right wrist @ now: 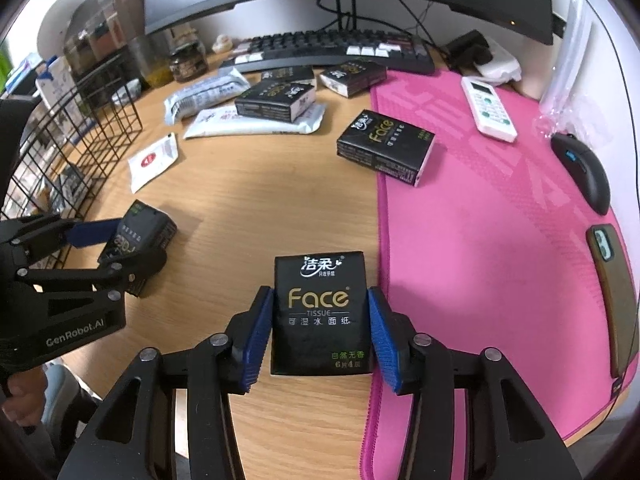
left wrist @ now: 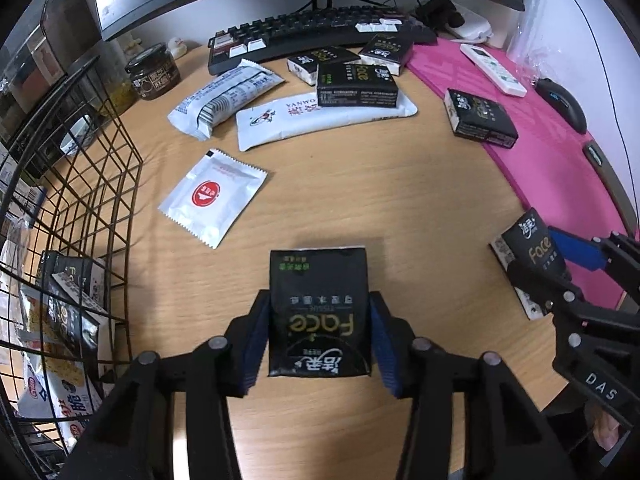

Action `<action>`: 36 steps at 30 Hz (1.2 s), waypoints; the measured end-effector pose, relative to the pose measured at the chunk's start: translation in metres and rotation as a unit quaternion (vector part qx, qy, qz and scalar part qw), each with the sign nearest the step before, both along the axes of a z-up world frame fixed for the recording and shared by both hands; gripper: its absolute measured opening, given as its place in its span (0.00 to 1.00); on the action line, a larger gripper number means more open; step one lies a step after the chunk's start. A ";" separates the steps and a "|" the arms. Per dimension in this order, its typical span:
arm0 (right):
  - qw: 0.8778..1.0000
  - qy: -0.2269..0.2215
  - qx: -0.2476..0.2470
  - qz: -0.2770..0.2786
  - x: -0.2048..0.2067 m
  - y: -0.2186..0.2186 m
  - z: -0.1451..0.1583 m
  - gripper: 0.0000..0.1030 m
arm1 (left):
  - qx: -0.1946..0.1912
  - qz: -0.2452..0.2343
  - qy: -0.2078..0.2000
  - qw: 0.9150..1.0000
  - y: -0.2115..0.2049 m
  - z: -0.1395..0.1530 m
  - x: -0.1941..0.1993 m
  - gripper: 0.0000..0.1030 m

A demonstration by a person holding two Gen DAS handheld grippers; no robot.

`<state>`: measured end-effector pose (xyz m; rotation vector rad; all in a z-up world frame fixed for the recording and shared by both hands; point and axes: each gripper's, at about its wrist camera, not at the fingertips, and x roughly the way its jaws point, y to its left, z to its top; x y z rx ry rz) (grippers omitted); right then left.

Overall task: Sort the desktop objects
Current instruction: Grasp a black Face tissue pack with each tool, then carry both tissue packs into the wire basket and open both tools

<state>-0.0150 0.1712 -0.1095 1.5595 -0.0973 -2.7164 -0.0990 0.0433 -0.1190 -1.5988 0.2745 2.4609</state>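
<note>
My left gripper (left wrist: 319,322) is shut on a black Face tissue pack (left wrist: 319,304) just above the wooden desk; it also shows in the right wrist view (right wrist: 136,236). My right gripper (right wrist: 320,320) is shut on another black Face tissue pack (right wrist: 320,312) at the edge of the pink mat (right wrist: 500,240); this pack shows in the left wrist view (left wrist: 528,248). More black tissue packs lie ahead (left wrist: 356,84) (left wrist: 480,118). White snack packets (left wrist: 224,96) (left wrist: 304,118) and a white sachet (left wrist: 212,196) lie on the desk.
A black wire basket (left wrist: 92,200) holding packs and snacks stands at the left. A keyboard (left wrist: 320,32), monitor, jar (left wrist: 154,72), remote (right wrist: 486,108), mouse (right wrist: 582,172) and phone (right wrist: 612,292) sit around the desk.
</note>
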 end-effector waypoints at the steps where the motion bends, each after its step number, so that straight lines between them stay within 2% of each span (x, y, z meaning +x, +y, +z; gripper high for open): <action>1: 1.000 0.000 -0.001 0.000 0.000 0.000 0.000 0.44 | 0.000 0.000 0.001 1.000 0.000 0.001 0.000 0.51; 6: 1.000 0.005 -0.013 0.004 0.002 -0.002 0.009 0.44 | 0.008 0.001 0.019 1.000 -0.002 0.020 0.009 0.51; 8: 1.000 0.017 -0.021 0.011 0.003 -0.006 0.022 0.45 | 0.016 0.002 0.035 0.999 -0.005 0.036 0.015 0.51; 13: 0.996 0.063 -0.026 0.050 0.004 -0.035 0.064 0.45 | 0.025 0.021 0.105 0.994 -0.031 0.094 0.036 0.51; 17: 0.989 0.097 -0.044 0.103 -0.006 -0.078 0.097 0.45 | 0.026 0.075 0.136 0.987 -0.076 0.123 0.039 0.51; 21: 0.977 0.118 -0.064 0.167 -0.022 -0.139 0.121 0.45 | 0.026 0.147 0.155 0.977 -0.139 0.140 0.044 0.51; 26: 0.962 0.123 -0.065 0.234 -0.033 -0.214 0.132 0.45 | 0.024 0.223 0.157 0.962 -0.206 0.139 0.052 0.51; 30: 0.954 0.114 -0.060 0.272 -0.038 -0.261 0.126 0.45 | 0.022 0.247 0.140 0.959 -0.236 0.126 0.055 0.51; 36: 0.951 0.089 -0.054 0.290 -0.048 -0.291 0.106 0.45 | 0.018 0.270 0.114 0.956 -0.259 0.106 0.053 0.51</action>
